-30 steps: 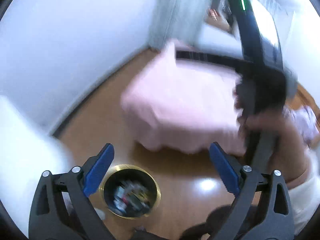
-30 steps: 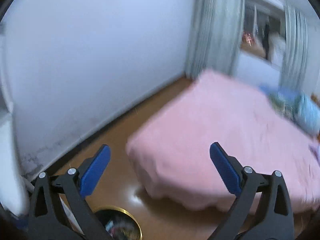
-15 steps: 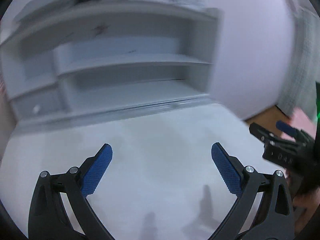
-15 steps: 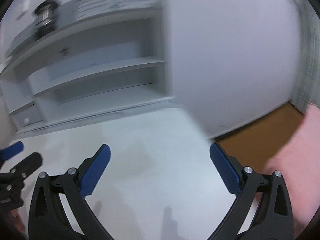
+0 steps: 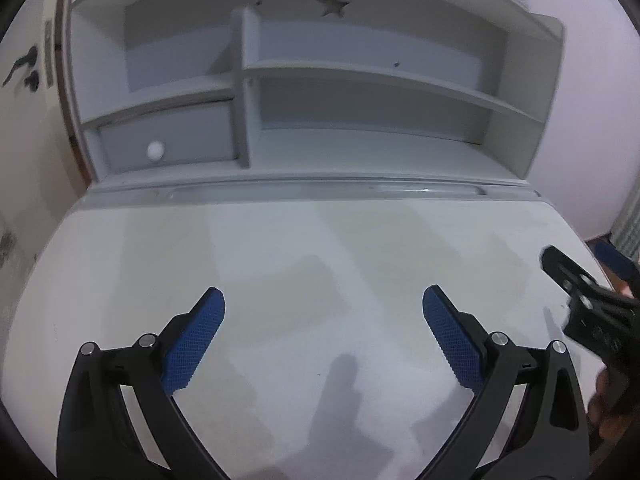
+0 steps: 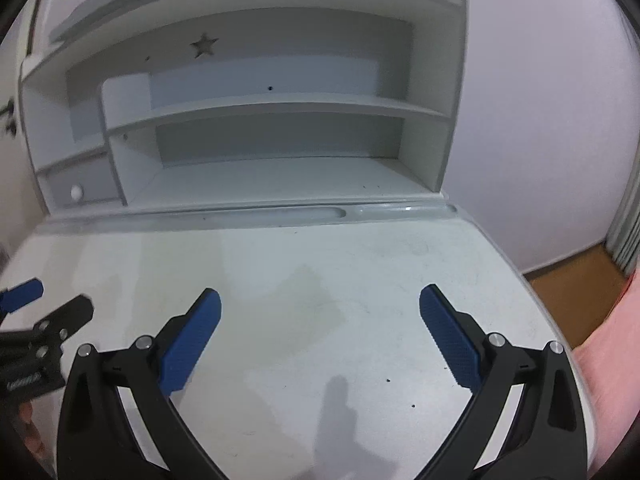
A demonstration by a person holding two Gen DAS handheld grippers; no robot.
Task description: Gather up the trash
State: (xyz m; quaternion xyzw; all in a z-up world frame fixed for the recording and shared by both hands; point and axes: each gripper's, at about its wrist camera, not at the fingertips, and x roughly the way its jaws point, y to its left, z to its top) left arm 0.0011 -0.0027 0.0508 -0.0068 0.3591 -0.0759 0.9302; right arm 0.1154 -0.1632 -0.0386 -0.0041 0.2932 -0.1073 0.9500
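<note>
Both wrist views look down on a white desk top [image 5: 320,248] [image 6: 320,264] with no trash on it. My left gripper [image 5: 323,312] hangs open over the desk's near middle, nothing between its blue pads. My right gripper [image 6: 320,312] is also open and empty, over the desk's right half. In the left wrist view the right gripper [image 5: 588,280] shows at the right edge; in the right wrist view the left gripper [image 6: 36,308] shows at the left edge. The trash bin is out of sight.
A white hutch [image 5: 320,92] [image 6: 256,120] with open shelves and a small knobbed drawer [image 5: 160,146] stands along the desk's back edge. A pencil groove [image 6: 200,216] runs in front of it. Brown floor [image 6: 576,284] and pink bedding [image 6: 612,344] lie to the right.
Both grippers swung left, away from the pink bed, floor and gold-rimmed bin, and now face the white desk and hutch squarely. Both stayed open and empty.
</note>
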